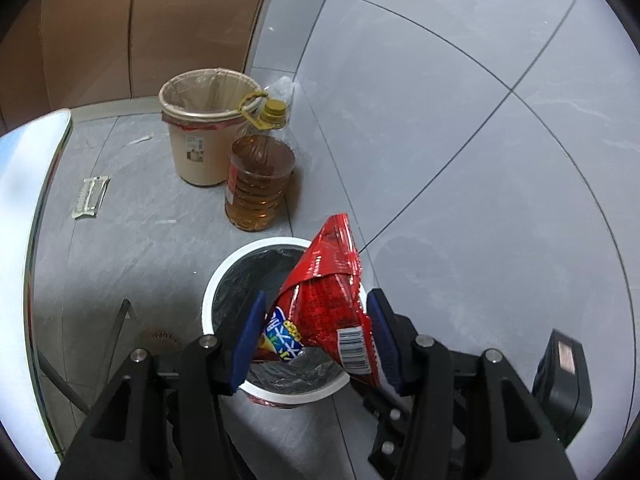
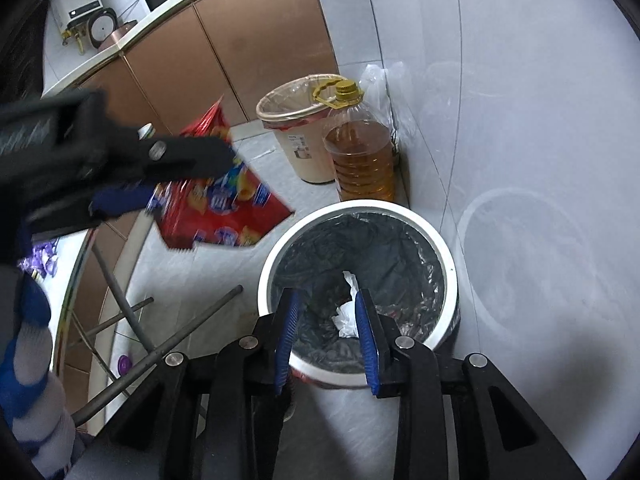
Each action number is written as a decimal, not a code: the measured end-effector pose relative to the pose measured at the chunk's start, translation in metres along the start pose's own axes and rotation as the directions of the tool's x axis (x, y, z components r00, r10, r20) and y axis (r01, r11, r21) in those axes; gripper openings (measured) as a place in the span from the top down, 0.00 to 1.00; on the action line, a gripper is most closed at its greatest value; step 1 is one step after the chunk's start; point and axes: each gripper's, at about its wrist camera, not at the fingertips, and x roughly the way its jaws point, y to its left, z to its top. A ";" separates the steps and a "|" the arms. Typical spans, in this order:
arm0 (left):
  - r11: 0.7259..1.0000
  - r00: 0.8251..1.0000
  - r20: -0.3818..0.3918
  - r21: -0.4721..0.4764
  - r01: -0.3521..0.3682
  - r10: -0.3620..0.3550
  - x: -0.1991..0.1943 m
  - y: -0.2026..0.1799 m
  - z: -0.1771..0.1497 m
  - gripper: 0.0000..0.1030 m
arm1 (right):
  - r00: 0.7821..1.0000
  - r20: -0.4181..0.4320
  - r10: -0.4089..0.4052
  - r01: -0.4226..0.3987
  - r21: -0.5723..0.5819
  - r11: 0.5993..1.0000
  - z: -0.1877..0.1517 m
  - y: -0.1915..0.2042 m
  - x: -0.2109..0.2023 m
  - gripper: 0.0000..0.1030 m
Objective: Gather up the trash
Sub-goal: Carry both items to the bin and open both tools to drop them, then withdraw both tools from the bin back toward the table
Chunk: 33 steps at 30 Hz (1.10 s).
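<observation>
The white bin's (image 2: 448,256) mouth lies open straight below the right tongs (image 2: 326,338) (only crumpled tissue (image 2: 347,314) inside). The oil bottle (image 2: 362,152) and beige bin (image 2: 296,120) crowd its far side, table legs (image 2: 120,304) its left; floor (image 2: 540,120) to the right is free.

Red snack wrapper (image 1: 324,304), crumpled foil with barcode, tilted over the rim of a white round bin (image 1: 224,264) with black liner, at 6 o'clock on the floor. Inside the bin, white crumpled tissue (image 2: 347,312), toward its 6 o'clock side.
</observation>
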 end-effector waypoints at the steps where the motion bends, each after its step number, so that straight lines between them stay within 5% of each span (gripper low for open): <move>1: 1.000 1.000 -0.001 0.003 0.000 0.000 0.001 -0.002 0.002 0.51 | 1.000 0.001 -0.001 0.001 -0.001 1.000 -0.002 0.000 -0.002 0.71; 7: 1.000 1.000 -0.005 -0.001 0.003 -0.003 0.007 -0.005 0.009 0.41 | 1.000 0.002 -0.026 0.026 -0.006 1.000 -0.009 -0.001 -0.013 0.69; 18: 0.998 0.999 0.026 -0.034 0.045 -0.044 -0.011 0.003 0.001 0.41 | 1.000 0.016 -0.023 0.023 -0.007 1.000 -0.011 0.008 -0.023 0.63; 24: 0.997 0.992 0.116 -0.047 0.058 -0.053 -0.055 0.010 -0.010 0.41 | 0.998 0.055 -0.016 0.018 -0.030 0.999 -0.010 0.024 -0.044 0.52; 33: 0.996 0.948 0.317 -0.069 0.057 -0.032 -0.159 0.032 -0.037 0.41 | 0.985 0.171 -0.033 0.047 -0.082 0.996 -0.005 0.058 -0.107 0.27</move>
